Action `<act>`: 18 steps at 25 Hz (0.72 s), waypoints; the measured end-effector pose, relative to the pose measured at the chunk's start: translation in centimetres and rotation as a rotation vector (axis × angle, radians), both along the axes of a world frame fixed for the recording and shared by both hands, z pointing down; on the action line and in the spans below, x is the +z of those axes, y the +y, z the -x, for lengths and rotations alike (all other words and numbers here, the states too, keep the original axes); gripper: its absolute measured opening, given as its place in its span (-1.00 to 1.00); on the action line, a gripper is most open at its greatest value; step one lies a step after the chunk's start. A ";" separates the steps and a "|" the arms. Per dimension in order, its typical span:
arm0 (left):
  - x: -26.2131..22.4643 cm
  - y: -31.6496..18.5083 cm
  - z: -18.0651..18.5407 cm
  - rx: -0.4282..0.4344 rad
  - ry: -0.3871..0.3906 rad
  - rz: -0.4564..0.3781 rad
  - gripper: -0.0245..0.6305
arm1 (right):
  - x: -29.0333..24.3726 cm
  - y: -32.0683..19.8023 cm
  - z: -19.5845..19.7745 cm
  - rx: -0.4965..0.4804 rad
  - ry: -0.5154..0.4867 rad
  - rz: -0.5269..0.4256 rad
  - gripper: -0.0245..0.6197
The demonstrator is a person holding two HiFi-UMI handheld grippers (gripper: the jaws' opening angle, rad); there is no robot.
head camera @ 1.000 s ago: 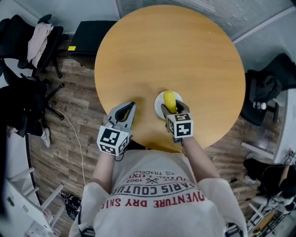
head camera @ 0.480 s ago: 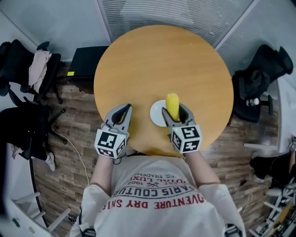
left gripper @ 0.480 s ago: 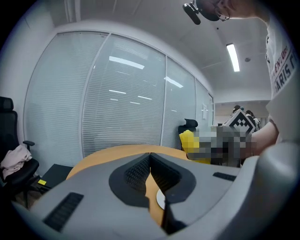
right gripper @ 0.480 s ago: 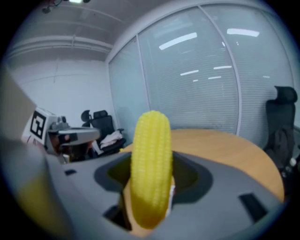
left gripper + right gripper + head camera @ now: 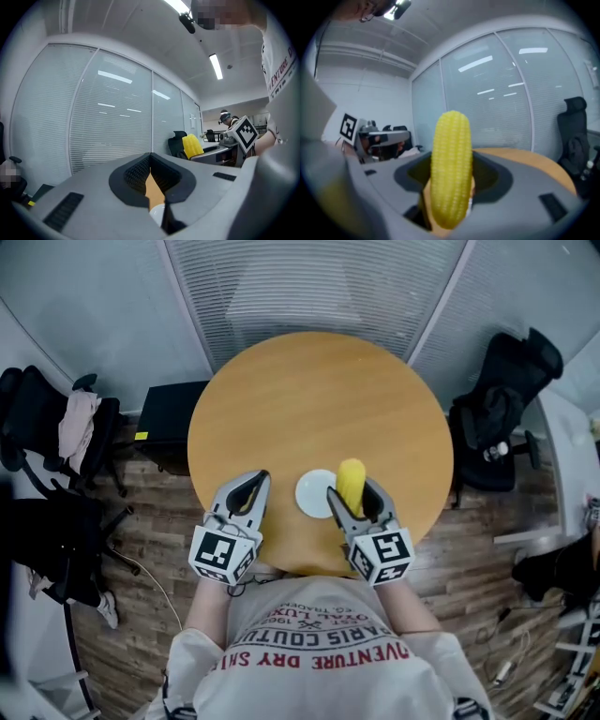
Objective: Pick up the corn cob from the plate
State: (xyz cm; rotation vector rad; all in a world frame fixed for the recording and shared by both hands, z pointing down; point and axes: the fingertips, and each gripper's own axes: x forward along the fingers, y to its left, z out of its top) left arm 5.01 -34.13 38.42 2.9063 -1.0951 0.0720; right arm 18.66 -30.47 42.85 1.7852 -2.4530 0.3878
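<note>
1. Two grippers sat nearest us, over the near edge of the round wooden table (image 5: 309,399). The left gripper (image 5: 251,486) had its jaws pressed together and held nothing. In its own view a sliver of tabletop and white plate showed through the hollow behind the tips.
2. The right gripper (image 5: 351,501) was clamped on the corn cob (image 5: 351,476). One jaw sat on each side of the cob's lower half, and the yellow tip stuck out beyond them, away from us.
3. In the right gripper view the cob stood between the dark pads and filled the gap.
4. The plate (image 5: 314,495) lay on the table between the two grippers. The cob was off it, just beside its right rim.
5. Farther out we noted a black office chair (image 5: 497,418) right of the table, a second chair (image 5: 80,427) draped with clothing at left, and a glass wall (image 5: 309,287) with blinds beyond.
</note>
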 end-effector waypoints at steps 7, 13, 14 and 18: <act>-0.8 0.3 -1.0 0.013 0.003 -0.017 -0.82 | -1.7 0.4 -0.4 0.000 0.001 -0.036 -0.09; -0.8 0.2 -1.1 0.015 0.001 -0.015 -0.82 | -1.6 0.2 -0.1 -0.013 0.021 -0.038 -0.09; -0.8 0.3 -1.2 0.019 0.000 -0.015 -0.82 | -1.6 0.1 -0.2 -0.015 0.021 -0.041 -0.09; -1.0 0.2 -2.1 0.029 0.003 -0.019 -0.82 | -1.3 -0.3 -0.7 -0.010 0.015 -0.036 -0.09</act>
